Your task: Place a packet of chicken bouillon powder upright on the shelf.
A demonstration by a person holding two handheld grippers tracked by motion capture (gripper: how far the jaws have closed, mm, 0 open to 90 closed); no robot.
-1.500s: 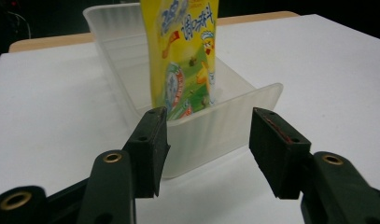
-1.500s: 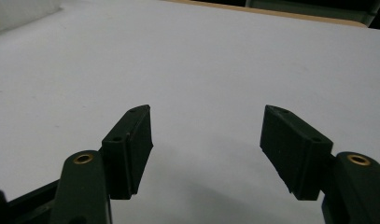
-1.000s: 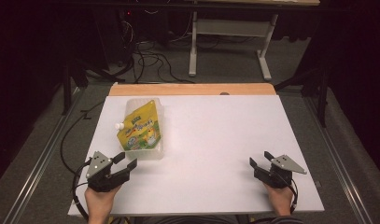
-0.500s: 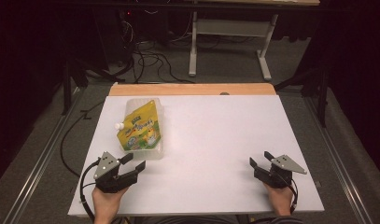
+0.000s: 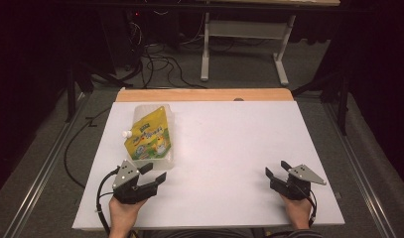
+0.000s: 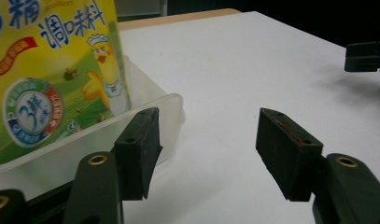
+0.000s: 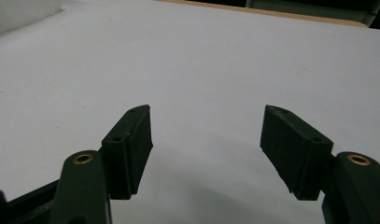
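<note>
A yellow seasoning pouch (image 5: 150, 136) with a white cap lies in a clear plastic tray (image 5: 167, 159) at the table's left. My left gripper (image 5: 153, 173) is open just in front of the tray's near right corner. In the left gripper view the pouch (image 6: 47, 79) and the tray (image 6: 171, 105) sit close behind the left fingertip (image 6: 143, 144), and my left gripper (image 6: 211, 154) holds nothing. My right gripper (image 5: 277, 170) rests open near the front right of the table. Bare white surface lies between the right gripper's (image 7: 208, 149) jaws.
The white table top (image 5: 229, 144) has a wooden strip (image 5: 204, 94) along its far edge. Beyond it on the dark floor stand cables (image 5: 155, 59) and a grey stand (image 5: 239, 34). The other gripper (image 6: 367, 56) shows at the left gripper view's right edge.
My left gripper has moved right and forward, toward the tray's near corner. The right gripper has stayed where it was.
</note>
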